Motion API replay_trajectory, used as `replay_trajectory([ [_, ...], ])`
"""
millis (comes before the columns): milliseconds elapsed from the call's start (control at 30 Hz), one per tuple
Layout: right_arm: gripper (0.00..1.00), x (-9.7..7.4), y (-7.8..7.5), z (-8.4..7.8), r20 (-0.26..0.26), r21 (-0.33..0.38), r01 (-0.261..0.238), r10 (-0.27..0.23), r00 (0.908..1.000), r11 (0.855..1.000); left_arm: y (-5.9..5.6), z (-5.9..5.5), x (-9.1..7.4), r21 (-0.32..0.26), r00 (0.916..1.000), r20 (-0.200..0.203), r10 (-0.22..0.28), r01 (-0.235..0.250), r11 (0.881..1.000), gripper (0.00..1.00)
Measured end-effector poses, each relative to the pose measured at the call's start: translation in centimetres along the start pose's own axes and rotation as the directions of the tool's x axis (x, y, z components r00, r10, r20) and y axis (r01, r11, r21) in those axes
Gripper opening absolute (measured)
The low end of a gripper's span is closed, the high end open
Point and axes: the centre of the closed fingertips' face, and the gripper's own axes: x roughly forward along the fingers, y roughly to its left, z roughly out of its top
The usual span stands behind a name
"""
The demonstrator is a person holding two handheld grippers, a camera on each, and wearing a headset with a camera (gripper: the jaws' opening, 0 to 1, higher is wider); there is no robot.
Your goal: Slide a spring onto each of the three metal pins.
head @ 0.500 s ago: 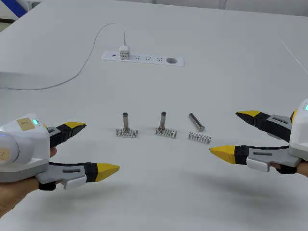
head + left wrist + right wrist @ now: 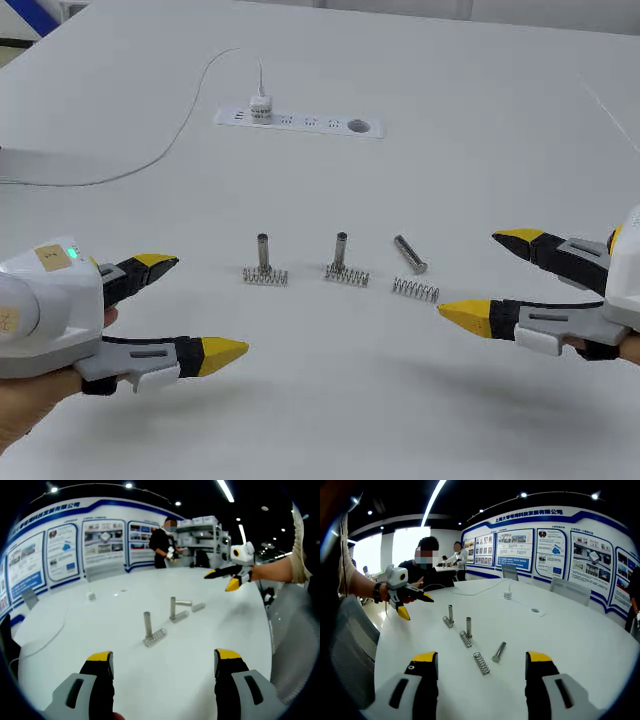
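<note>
Two metal pins stand upright on the white table: the left pin (image 2: 263, 250) and the middle pin (image 2: 341, 248). A third pin (image 2: 408, 254) lies on its side to their right. A spring lies flat in front of each: left spring (image 2: 265, 276), middle spring (image 2: 346, 275), right spring (image 2: 414, 290). My left gripper (image 2: 196, 308) hovers open at the near left, well short of the pins. My right gripper (image 2: 494, 276) is open at the right, close to the lying pin and its spring (image 2: 481, 663). The left gripper view has the nearest upright pin (image 2: 147, 625) ahead of the jaws.
A white power strip (image 2: 298, 122) with a plugged-in adapter and a cable (image 2: 170, 140) trailing left lies at the far side of the table. People stand beyond the table in both gripper views.
</note>
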Motion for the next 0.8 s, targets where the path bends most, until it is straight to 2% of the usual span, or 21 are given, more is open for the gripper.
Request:
replay_trajectory([
  [800,0.68,-0.07,-0.74,0.18,-0.018,0.001,0.026,-0.026,0.9995,1.000,0.13,0.52,0.11,0.000,0.9998,0.020,0.006,-0.006,1.000,0.84],
])
